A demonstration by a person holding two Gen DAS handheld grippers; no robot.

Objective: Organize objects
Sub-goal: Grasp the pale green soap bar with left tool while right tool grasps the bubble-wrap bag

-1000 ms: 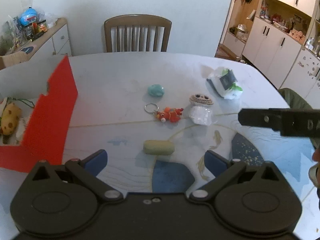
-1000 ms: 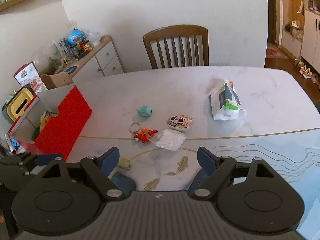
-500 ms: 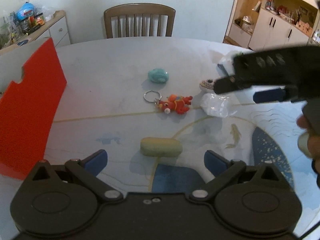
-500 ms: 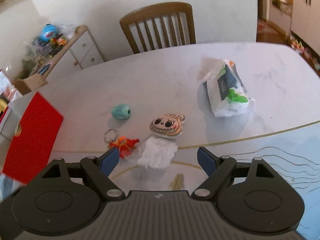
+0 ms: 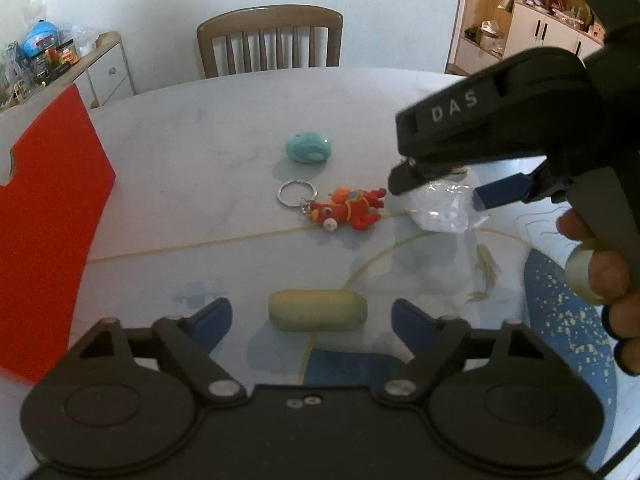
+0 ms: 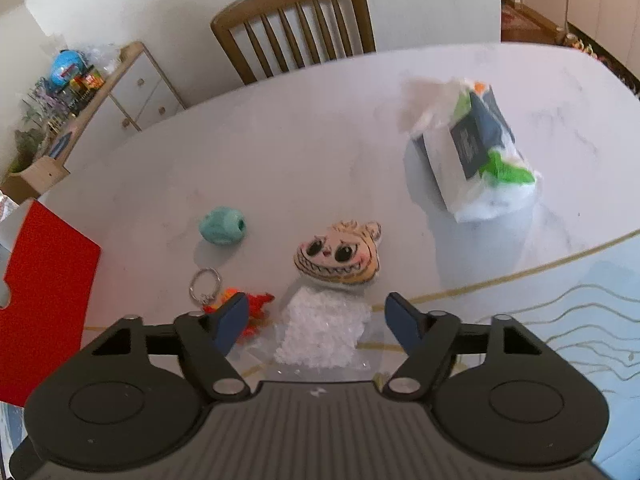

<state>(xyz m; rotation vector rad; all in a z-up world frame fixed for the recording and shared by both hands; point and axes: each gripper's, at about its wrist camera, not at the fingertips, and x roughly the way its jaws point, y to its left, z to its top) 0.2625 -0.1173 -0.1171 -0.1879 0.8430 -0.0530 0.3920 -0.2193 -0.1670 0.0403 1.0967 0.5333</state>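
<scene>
On the marble table lie a pale yellow-green oblong piece (image 5: 317, 311), a red keychain figure (image 5: 347, 213) (image 6: 248, 312) with a ring, a teal lump (image 5: 308, 147) (image 6: 222, 225), a clear bag of white bits (image 5: 440, 208) (image 6: 324, 332) and a grinning cat-face charm (image 6: 338, 254). My left gripper (image 5: 311, 320) straddles the oblong piece, its jaws closing but not touching it. My right gripper (image 6: 316, 316) (image 5: 438, 188) hangs over the clear bag, jaws closing with the bag between them, pads apart from it.
A red open box (image 5: 44, 216) (image 6: 40, 300) stands at the left. A white plastic bag with a dark package (image 6: 476, 152) lies at the right rear. A wooden chair (image 6: 296, 24) stands behind the table, and a cluttered sideboard (image 5: 60, 64) is at the left.
Both grippers came down and forward toward the table and their jaws narrowed. The right gripper swung in over the clear bag; the oblong piece now sits between the left fingers.
</scene>
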